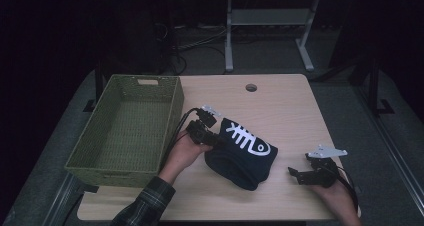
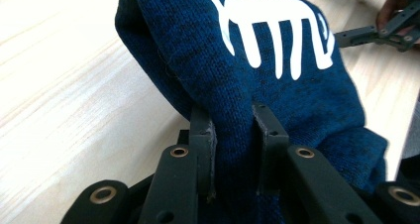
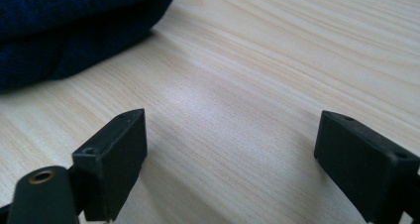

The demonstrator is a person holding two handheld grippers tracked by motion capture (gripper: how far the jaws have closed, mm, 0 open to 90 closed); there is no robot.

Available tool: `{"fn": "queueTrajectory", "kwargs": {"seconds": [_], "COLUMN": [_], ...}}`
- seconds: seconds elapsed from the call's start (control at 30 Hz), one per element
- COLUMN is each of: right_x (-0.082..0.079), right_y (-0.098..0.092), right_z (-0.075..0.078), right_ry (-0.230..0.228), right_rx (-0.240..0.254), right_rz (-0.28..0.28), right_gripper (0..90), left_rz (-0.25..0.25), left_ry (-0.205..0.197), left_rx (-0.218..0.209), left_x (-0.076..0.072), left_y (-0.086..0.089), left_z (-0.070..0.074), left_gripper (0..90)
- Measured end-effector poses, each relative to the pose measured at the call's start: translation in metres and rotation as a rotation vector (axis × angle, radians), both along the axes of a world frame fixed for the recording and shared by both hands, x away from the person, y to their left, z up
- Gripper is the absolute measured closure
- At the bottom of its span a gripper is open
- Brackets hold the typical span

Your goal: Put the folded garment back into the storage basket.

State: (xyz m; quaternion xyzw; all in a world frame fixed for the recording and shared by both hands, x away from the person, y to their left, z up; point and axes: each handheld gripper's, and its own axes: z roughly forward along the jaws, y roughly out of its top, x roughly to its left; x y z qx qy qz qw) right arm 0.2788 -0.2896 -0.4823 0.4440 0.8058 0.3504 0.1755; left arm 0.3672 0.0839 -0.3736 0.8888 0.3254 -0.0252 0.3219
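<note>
Sweater (image 2: pixel 277 85): dark blue knitted cloth, fine ribbed weave, slightly fuzzy and matt; white print on it looks flat and smooth, like a rubbery transfer.

Table (image 3: pixel 257 65): pale wood-grain top, smooth, soft sheen where light catches it; possibly laminate rather than solid wood, hard to tell.

Basket (image 1: pixel 90 158): green woven stuff, coarse and matt, maybe wicker or paper cord; the high view is too dim to settle it.

Left gripper (image 2: pixel 233 140): matt black plastic arms, brass-coloured shiny rivets, pads rough-edged.

Right gripper (image 3: pixel 230 159): same matt black plastic, faintly grainy.
</note>
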Motion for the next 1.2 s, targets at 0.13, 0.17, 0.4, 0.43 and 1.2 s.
{"fn": "queueTrajectory", "kwargs": {"seconds": [0.13, 0.17, 0.4, 0.43, 1.2], "right_x": [0.000, 0.000, 0.000, 0.000, 0.000], "right_y": [0.000, 0.000, 0.000, 0.000, 0.000], "right_z": [0.000, 0.000, 0.000, 0.000, 0.000], "right_ry": [0.000, 0.000, 0.002, 0.002, 0.000], "right_rx": [0.000, 0.002, 0.002, 0.002, 0.001], "right_rz": [0.000, 0.000, 0.001, 0.000, 0.001], "right_gripper": [12.7, 12.7, 12.6, 12.6, 12.6], "left_rz": [-0.006, -0.010, -0.030, -0.025, -0.057], "left_ry": [-0.010, -0.014, -0.029, -0.028, -0.035], "left_rx": [-0.006, -0.008, -0.018, -0.026, -0.049], "left_x": [-0.005, -0.006, -0.009, -0.009, -0.009], "left_y": [-0.001, -0.001, -0.003, -0.002, 0.029], "left_z": [0.016, 0.019, 0.034, 0.035, 0.092], "left_gripper": [74.7, 74.7, 74.7, 74.7, 74.8]}}
